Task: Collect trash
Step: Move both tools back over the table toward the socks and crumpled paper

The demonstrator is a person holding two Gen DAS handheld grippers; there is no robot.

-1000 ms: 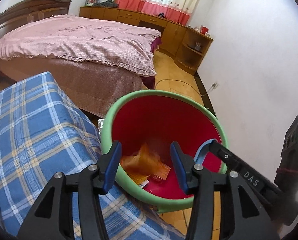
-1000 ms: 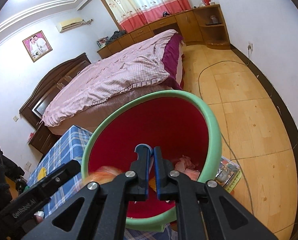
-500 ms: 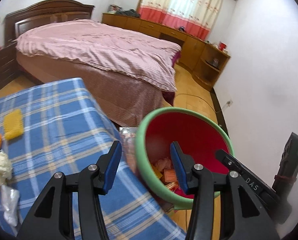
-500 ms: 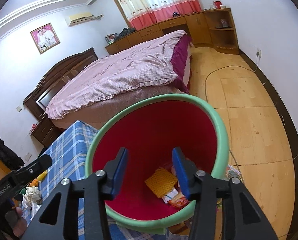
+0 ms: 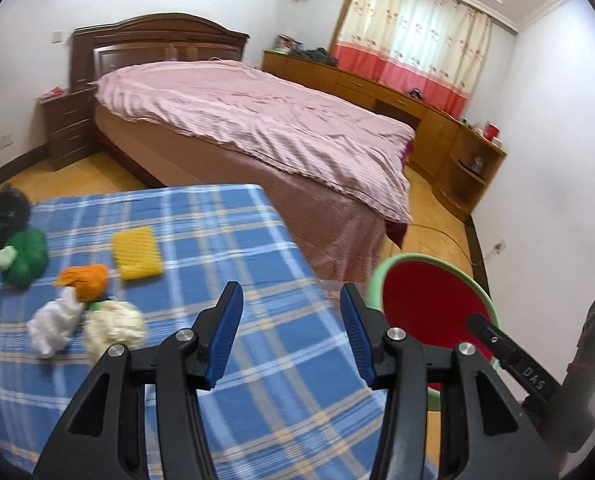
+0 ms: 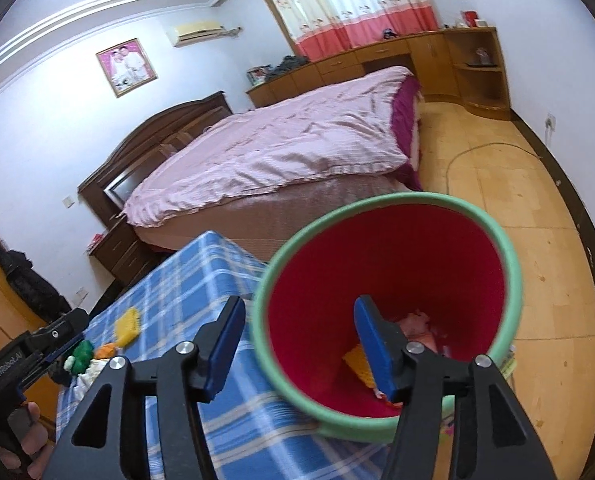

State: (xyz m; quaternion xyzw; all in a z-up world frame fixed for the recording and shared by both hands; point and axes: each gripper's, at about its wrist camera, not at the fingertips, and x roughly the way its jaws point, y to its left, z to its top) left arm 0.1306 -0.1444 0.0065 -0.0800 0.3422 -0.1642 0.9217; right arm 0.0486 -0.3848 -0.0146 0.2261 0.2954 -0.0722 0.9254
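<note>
Dropped yellow pad (image 6: pixel 356 362) now in bin (image 6: pixel 513 280) w/ wrappers

Table (image 5: pixel 233 208) in foreground, bed (image 5: pixel 257 128) behind it. Bin (image 6: pixel 513 264) off table's right edge, on floor (image 6: pixel 537 184); scraps (image 6: pixel 417 326) in its bottom. On table's left part: sponge (image 5: pixel 136 253), with wads (image 5: pixel 83 278) clustered just left and nearer. Cabinets (image 5: pixel 377 84) along far wall behind bed, under curtain (image 5: pixel 413 36).
</note>
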